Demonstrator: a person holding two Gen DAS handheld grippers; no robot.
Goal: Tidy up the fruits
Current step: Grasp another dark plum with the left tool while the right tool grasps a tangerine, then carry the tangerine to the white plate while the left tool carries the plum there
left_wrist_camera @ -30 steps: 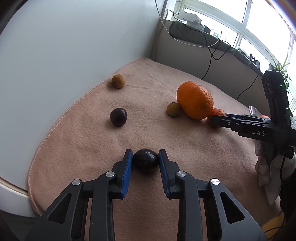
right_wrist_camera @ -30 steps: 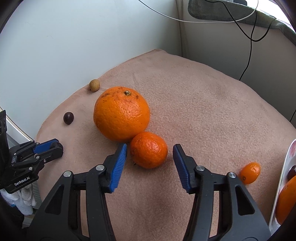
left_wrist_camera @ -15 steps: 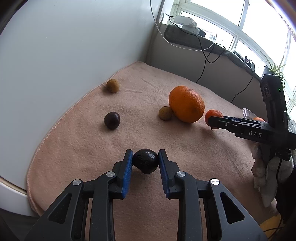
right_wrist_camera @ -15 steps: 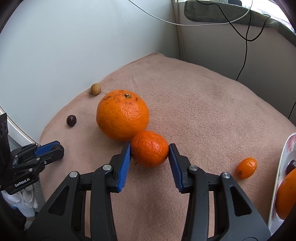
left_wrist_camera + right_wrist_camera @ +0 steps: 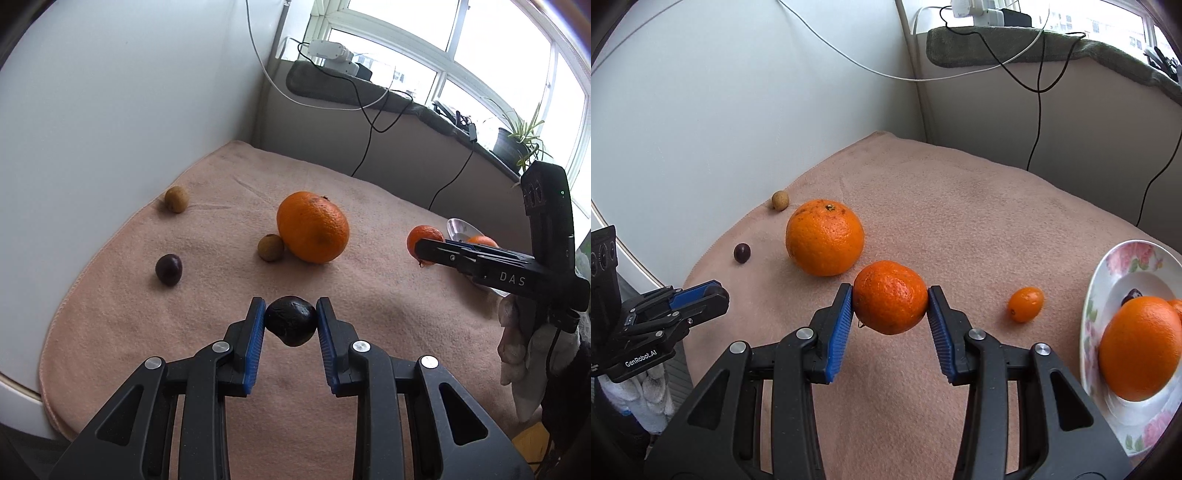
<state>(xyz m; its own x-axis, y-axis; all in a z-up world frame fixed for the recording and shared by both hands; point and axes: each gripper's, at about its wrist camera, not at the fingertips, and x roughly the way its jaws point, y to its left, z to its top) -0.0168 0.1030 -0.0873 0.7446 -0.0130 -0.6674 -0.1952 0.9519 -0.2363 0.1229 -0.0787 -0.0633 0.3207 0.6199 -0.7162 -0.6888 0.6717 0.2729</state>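
Note:
My left gripper [image 5: 291, 322] is shut on a dark wrinkled fruit [image 5: 291, 325] and holds it above the pink cloth [image 5: 221, 295]. My right gripper [image 5: 890, 301] is shut on a small mandarin [image 5: 890, 297] and holds it off the cloth; the mandarin also shows in the left wrist view [image 5: 423, 236]. A big orange [image 5: 824, 242], a dark plum [image 5: 742, 252], a tan round fruit [image 5: 780, 200] and a kumquat [image 5: 1026, 304] lie on the cloth. Another tan fruit [image 5: 270, 247] lies beside the big orange [image 5: 313, 232].
A flowered plate [image 5: 1108, 280] at the right edge holds a large orange [image 5: 1140, 347] and a dark fruit [image 5: 1132, 295]. A white wall [image 5: 110, 110] bounds the cloth on the left. A ledge with cables [image 5: 369, 107] runs behind.
My right gripper closed on the mandarin and lifted it off the cloth. My left gripper rose with the dark fruit. Both views pulled back, and the plate came into the right view.

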